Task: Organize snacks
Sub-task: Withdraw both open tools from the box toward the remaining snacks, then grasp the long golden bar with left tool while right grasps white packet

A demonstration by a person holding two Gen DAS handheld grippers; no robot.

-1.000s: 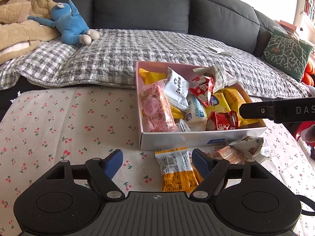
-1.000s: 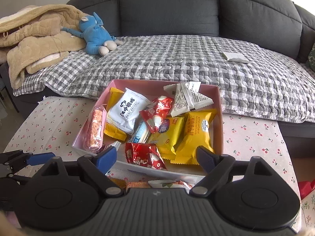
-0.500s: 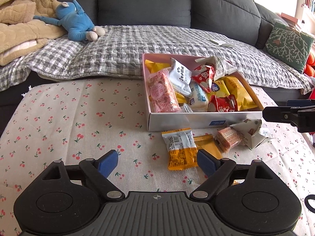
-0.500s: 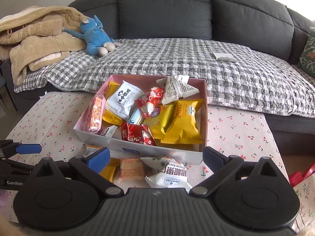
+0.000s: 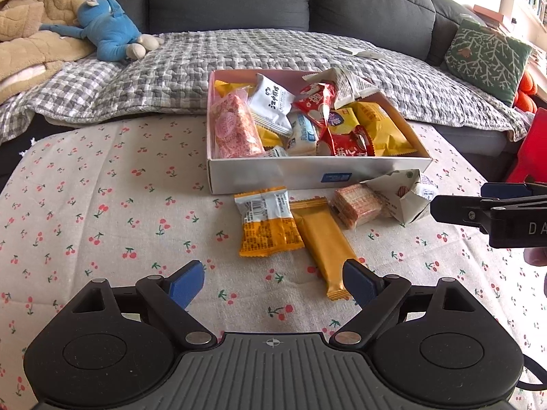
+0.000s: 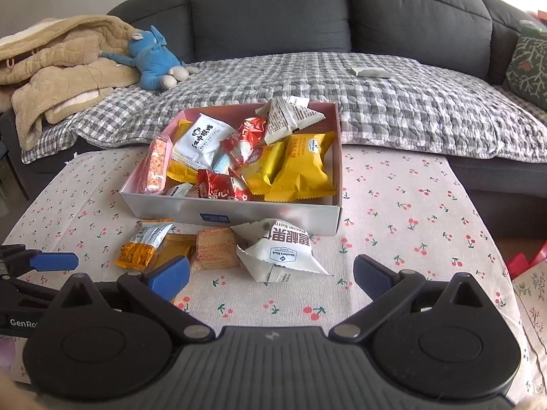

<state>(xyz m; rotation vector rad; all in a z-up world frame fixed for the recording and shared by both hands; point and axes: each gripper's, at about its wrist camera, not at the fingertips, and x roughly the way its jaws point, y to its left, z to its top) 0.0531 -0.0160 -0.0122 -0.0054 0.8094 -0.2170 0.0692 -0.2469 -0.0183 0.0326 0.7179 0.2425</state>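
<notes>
A shallow pink-lined box [image 5: 307, 172] [image 6: 259, 212] on the cherry-print tablecloth holds several snack packs. In front of it lie a white-and-orange pack [image 5: 268, 222] [image 6: 145, 246], a long orange bar [image 5: 323, 239], a clear-wrapped wafer pack [image 5: 357, 201] [image 6: 215, 249] and a white triangular pecan pack [image 5: 405, 198] [image 6: 280, 253]. My left gripper [image 5: 273, 283] is open and empty, low over the cloth short of the orange packs. My right gripper [image 6: 271, 275] is open and empty, just short of the pecan pack; it also shows in the left wrist view [image 5: 478, 212].
A dark grey sofa with a checked grey quilt [image 6: 376, 102] stands behind the table. On it lie a blue plush toy [image 5: 109, 30], a tan blanket [image 6: 58, 65] and a green cushion [image 5: 485, 58]. A red object [image 5: 533, 150] stands at the table's right.
Both grippers have pulled back from the box toward the table's near edge. The loose packs in front of the box have come into full view. Both stay open and empty.
</notes>
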